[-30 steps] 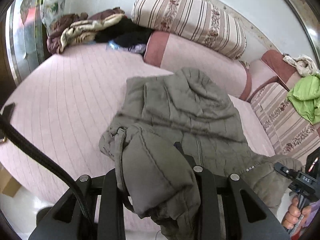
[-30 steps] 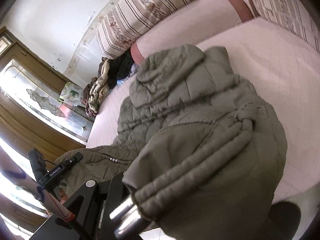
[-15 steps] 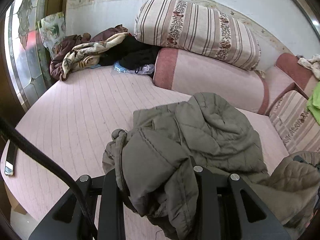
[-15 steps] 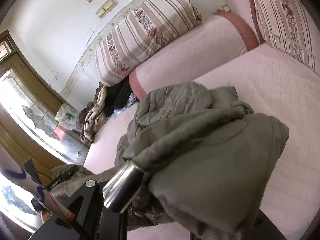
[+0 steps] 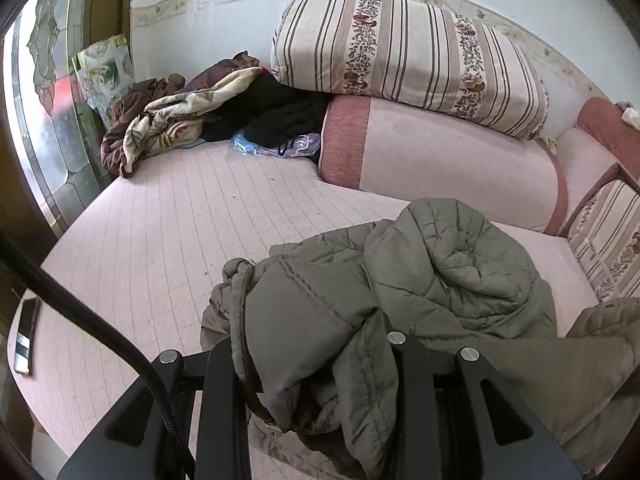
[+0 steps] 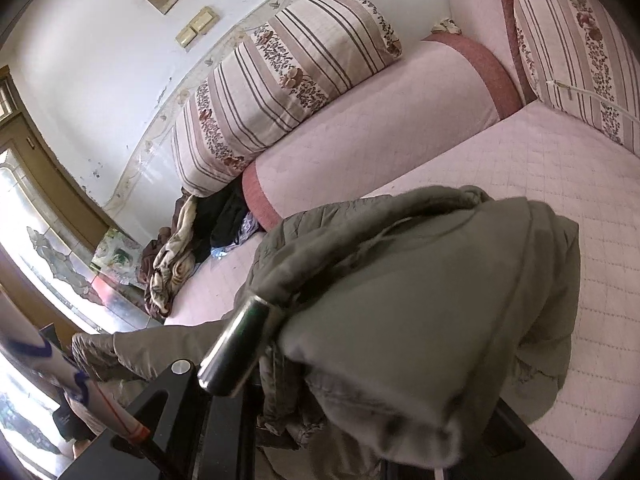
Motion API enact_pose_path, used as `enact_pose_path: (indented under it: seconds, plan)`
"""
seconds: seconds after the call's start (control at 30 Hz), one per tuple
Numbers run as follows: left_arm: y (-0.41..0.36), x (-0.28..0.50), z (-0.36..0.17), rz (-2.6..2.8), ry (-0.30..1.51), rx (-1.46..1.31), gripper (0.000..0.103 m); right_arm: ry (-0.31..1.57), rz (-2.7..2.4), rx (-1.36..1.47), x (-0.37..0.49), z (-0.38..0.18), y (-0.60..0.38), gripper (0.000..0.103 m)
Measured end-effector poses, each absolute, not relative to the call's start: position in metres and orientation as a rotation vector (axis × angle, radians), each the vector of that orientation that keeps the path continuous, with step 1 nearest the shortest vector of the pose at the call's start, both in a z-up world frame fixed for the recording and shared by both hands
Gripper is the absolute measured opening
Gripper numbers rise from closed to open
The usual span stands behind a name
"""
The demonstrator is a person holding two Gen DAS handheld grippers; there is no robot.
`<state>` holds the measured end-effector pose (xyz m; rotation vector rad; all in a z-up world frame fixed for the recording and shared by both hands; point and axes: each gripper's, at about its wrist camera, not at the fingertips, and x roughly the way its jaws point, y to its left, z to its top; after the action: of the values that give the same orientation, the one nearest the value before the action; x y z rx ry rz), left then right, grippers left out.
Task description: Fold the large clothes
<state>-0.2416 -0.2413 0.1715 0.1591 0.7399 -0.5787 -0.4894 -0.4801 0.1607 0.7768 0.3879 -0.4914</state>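
An olive quilted hooded jacket point(image 5: 448, 264) lies on the pink quilted bed point(image 5: 160, 220), its hood toward the bolster. My left gripper point(image 5: 316, 384) is shut on a bunched edge of the jacket, and fabric spills over both black fingers point(image 5: 412, 392). In the right wrist view the jacket point(image 6: 420, 300) drapes over my right gripper point(image 6: 344, 384), which is shut on it. Only one metal fingertip point(image 6: 236, 348) shows there; the other is under cloth. The stretch of jacket between the two grippers hangs off the bed's near edge.
A pink bolster point(image 5: 440, 152) and a striped floral pillow point(image 5: 400, 52) line the far wall. A heap of clothes and blankets point(image 5: 172, 120) fills the far left corner. A dark flat object point(image 5: 26, 336) lies by the left edge. A person's patterned sleeve point(image 6: 52, 364) shows at left.
Both grippers have carried the held jacket edge forward toward the hood. The jacket's body now looks shorter and more bunched, and more of the wall shows.
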Motion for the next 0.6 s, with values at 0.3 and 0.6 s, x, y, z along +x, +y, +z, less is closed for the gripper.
enact_pose_path:
  seconds: [0.3, 0.6]
  plan:
    - [-0.258, -0.252, 0.160, -0.516, 0.669, 0.275, 0.029, 0.414, -0.544, 0.710, -0.472, 0.157, -0.482, 0.022]
    - [-0.264, -0.248, 0.159, -0.501, 0.668, 0.298, 0.029, 0.420, -0.549, 0.711, -0.468, 0.154, -0.489, 0.022]
